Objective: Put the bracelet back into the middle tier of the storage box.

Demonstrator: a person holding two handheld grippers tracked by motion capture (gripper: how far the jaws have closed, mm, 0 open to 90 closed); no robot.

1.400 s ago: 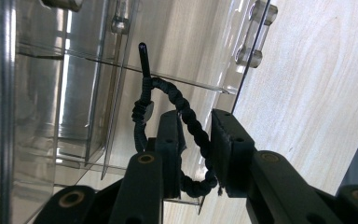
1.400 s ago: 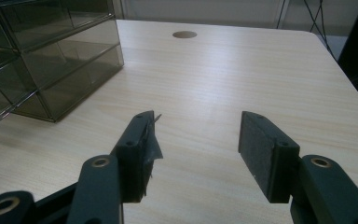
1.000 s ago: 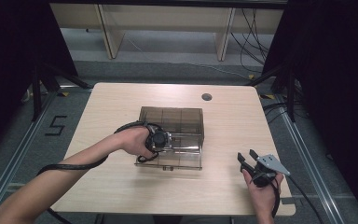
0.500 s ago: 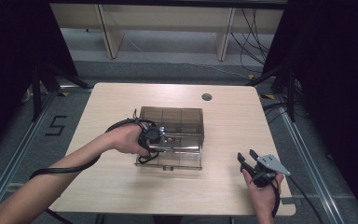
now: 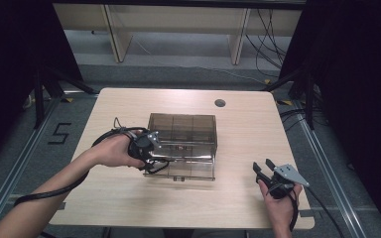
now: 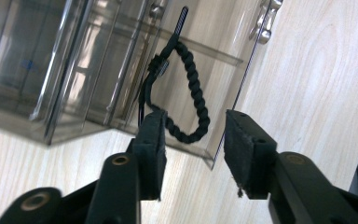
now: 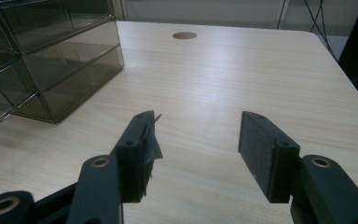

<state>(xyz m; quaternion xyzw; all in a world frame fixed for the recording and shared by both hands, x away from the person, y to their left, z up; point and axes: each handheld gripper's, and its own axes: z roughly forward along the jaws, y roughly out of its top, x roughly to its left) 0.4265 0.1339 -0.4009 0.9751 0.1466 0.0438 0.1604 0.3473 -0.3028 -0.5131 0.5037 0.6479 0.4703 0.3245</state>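
Smoked transparent drawer cabinet [image 5: 183,144] sits approx. centre of table [image 5: 129,208], long axis running L–R across the table in the high view. Front w/ 2 small metal latches faces the person's side. Interior dividers visible through the walls; contents hard to make out.

Left tongs [image 6: 193,140] are at the cabinet's left end, jaws spread. A black braided cord loop [image 6: 193,100] hangs against the clear wall, its lower bend lying between the 2 pads; 1 pad overlaps the cord, but contact cannot be confirmed. Cord's upper end passes toward a metal fitting; attachment point unclear. In the high view the left hand [image 5: 111,151] covers most of the tongs, cable trailing back along the forearm.

Right tongs [image 7: 196,140] are held above bare table near the front-right corner, well apart from the cabinet, jaws spread w/ nothing between. Torn pad material sticks out from 1 jaw. Round hole [image 7: 184,35] in the table lies ahead, near the far edge.
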